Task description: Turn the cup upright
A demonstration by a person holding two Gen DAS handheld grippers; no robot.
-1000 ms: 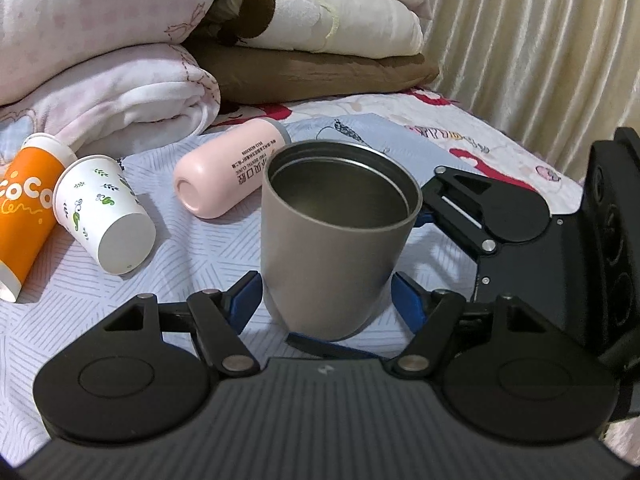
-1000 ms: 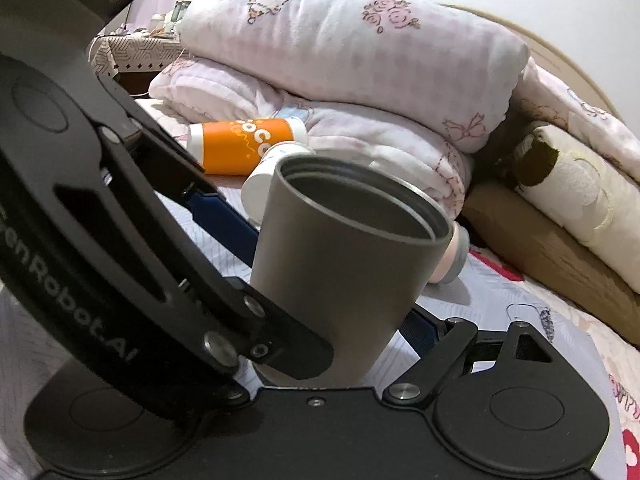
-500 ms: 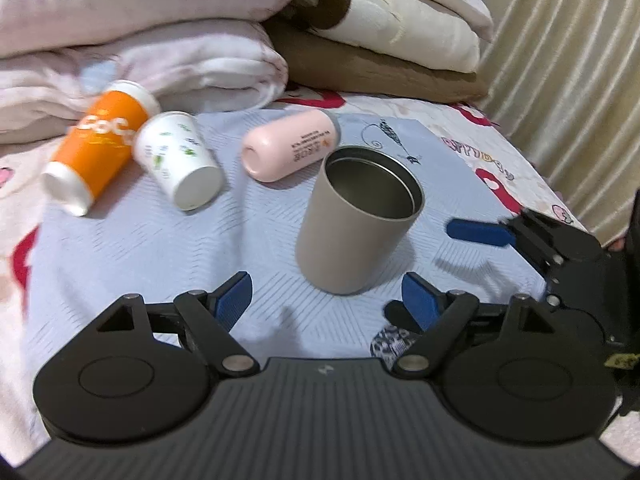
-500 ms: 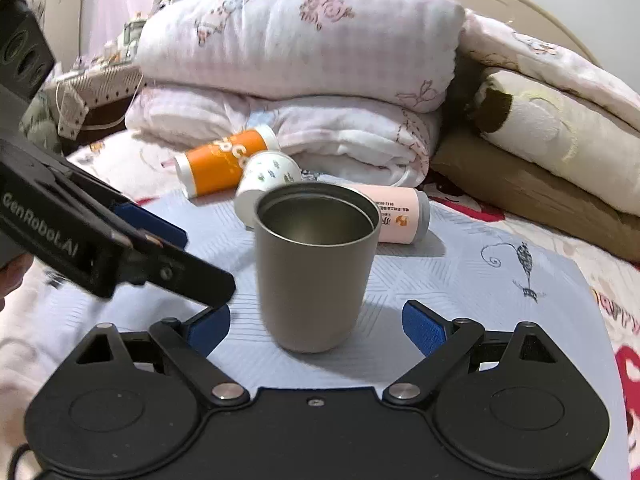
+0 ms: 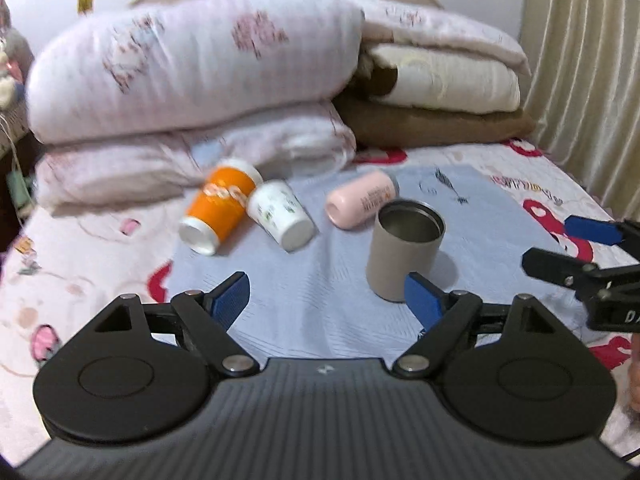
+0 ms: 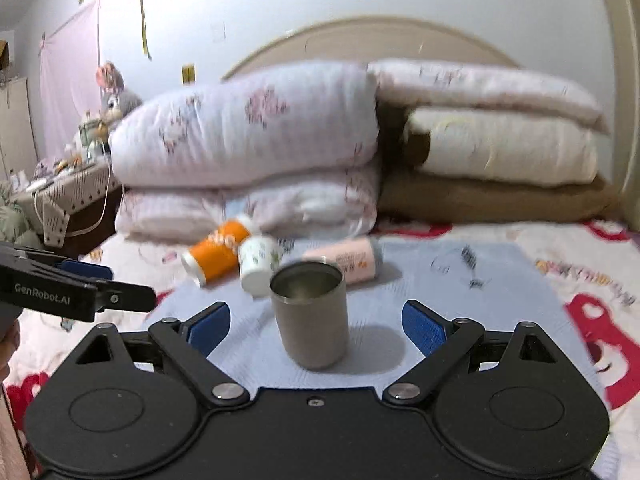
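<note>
A grey metal cup [image 5: 404,250] stands upright, mouth up, on a light blue cloth [image 5: 328,304] on the bed; it also shows in the right wrist view [image 6: 310,316]. My left gripper [image 5: 326,298] is open and empty, pulled back, with the cup just beyond its right finger. My right gripper [image 6: 316,322] is open and empty, with the cup standing free ahead between its fingers. The right gripper shows at the right edge of the left wrist view [image 5: 592,256].
An orange cup [image 5: 220,208], a white patterned cup [image 5: 280,216] and a pink cup [image 5: 360,200] lie on their sides behind the grey cup. Folded quilts [image 5: 192,92] and pillows [image 5: 440,96] are stacked at the headboard. A curtain [image 5: 588,60] hangs at right.
Both grippers have drawn back and up from the grey cup, which now stands farther away. The cup has stayed upright in place.
</note>
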